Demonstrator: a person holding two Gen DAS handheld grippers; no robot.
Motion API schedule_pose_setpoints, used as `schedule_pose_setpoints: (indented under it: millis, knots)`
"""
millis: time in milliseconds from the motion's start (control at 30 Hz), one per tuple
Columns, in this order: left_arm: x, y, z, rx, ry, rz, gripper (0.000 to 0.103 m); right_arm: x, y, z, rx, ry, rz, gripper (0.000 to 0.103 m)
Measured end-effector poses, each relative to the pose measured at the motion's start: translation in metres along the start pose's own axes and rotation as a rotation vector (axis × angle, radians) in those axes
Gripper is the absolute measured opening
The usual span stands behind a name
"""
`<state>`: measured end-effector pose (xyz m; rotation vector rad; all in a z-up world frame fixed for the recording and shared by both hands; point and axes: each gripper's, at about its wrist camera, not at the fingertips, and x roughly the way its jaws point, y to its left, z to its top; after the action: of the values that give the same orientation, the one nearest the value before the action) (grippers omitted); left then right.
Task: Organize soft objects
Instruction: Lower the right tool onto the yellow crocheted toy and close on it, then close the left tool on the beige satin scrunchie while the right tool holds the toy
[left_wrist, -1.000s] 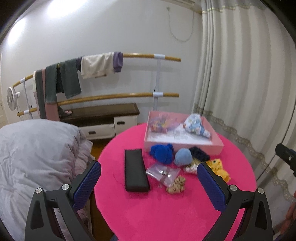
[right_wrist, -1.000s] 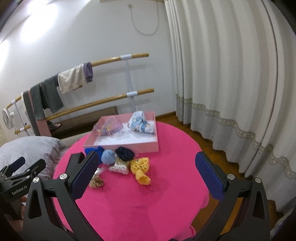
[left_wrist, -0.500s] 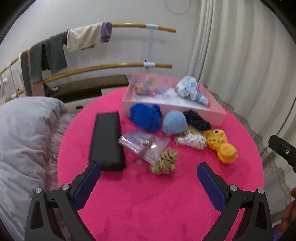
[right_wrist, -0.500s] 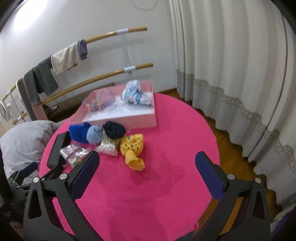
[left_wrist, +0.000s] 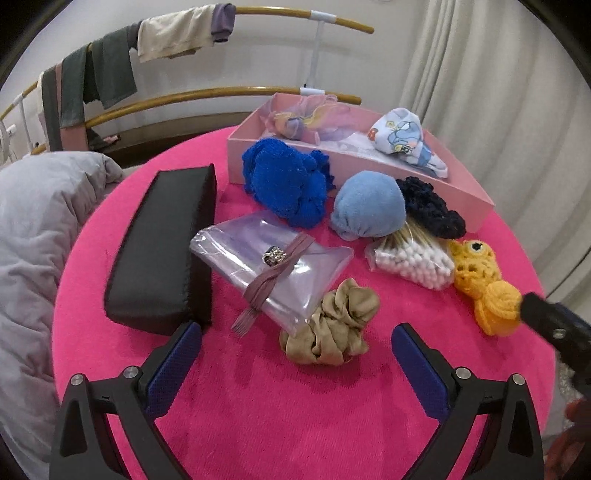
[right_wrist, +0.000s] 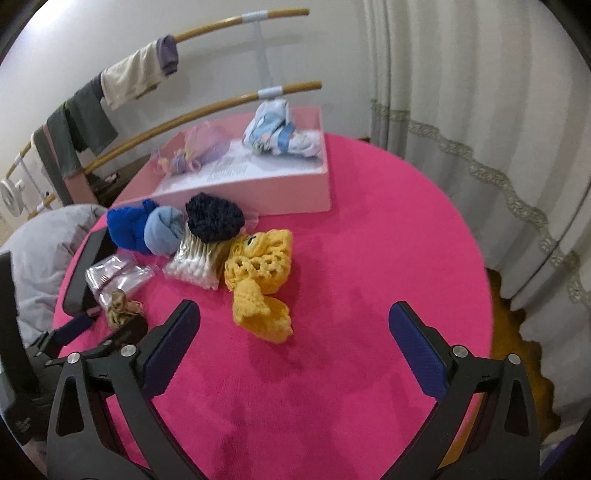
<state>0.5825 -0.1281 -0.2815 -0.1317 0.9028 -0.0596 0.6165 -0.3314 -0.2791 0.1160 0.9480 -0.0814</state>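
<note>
On the pink round table (left_wrist: 332, 406) lie a tan scrunchie (left_wrist: 328, 328), a royal-blue knit (left_wrist: 288, 182), a light-blue sock ball (left_wrist: 367, 210), a dark navy crochet piece (left_wrist: 432, 208) and a yellow crochet toy (right_wrist: 262, 273). A pink box (left_wrist: 369, 166) at the back holds a patterned cloth (left_wrist: 399, 134) and a lilac pouch (left_wrist: 306, 116). My left gripper (left_wrist: 295, 362) is open, just in front of the scrunchie. My right gripper (right_wrist: 293, 339) is open, just in front of the yellow toy.
A black case (left_wrist: 162, 247), a clear bag with a hair tie (left_wrist: 269, 258) and a cotton-swab pack (left_wrist: 410, 260) lie among the soft things. A grey duvet (left_wrist: 33, 236) is left of the table, curtains (right_wrist: 480, 92) right, a towel rail (left_wrist: 221, 22) behind.
Both grippers have come forward and down toward the table; the objects now look much nearer. Nothing on the table has moved. Both stay open.
</note>
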Motion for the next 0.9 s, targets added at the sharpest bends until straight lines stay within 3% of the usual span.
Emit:
schedule_pose_setpoints:
  millis: [167, 233, 300, 333, 467, 900]
  knots:
    - [0.005, 0.005, 0.002, -0.006, 0.001, -0.004, 0.075, 0.034, 0.005, 0.005, -0.032, 0.055, 0.022, 0.081]
    - [0.004, 0.008, 0.002, -0.003, -0.003, -0.006, 0.067, 0.044, 0.006, 0.006, -0.041, 0.073, 0.044, 0.054]
    - [0.000, 0.011, 0.000, 0.001, -0.006, -0.010, 0.052, 0.048, 0.009, 0.005, -0.046, 0.075, 0.067, 0.036]
    - [-0.002, 0.011, -0.001, 0.008, -0.005, -0.008, 0.050, 0.047, 0.011, 0.003, -0.053, 0.068, 0.069, 0.030]
    - [-0.010, 0.012, -0.007, 0.025, -0.002, -0.020, 0.036, 0.042, 0.010, -0.005, -0.045, 0.055, 0.077, 0.026]
    - [-0.045, 0.005, -0.032, 0.099, 0.014, -0.062, 0.025, 0.004, -0.004, -0.027, 0.012, 0.054, 0.087, 0.026]
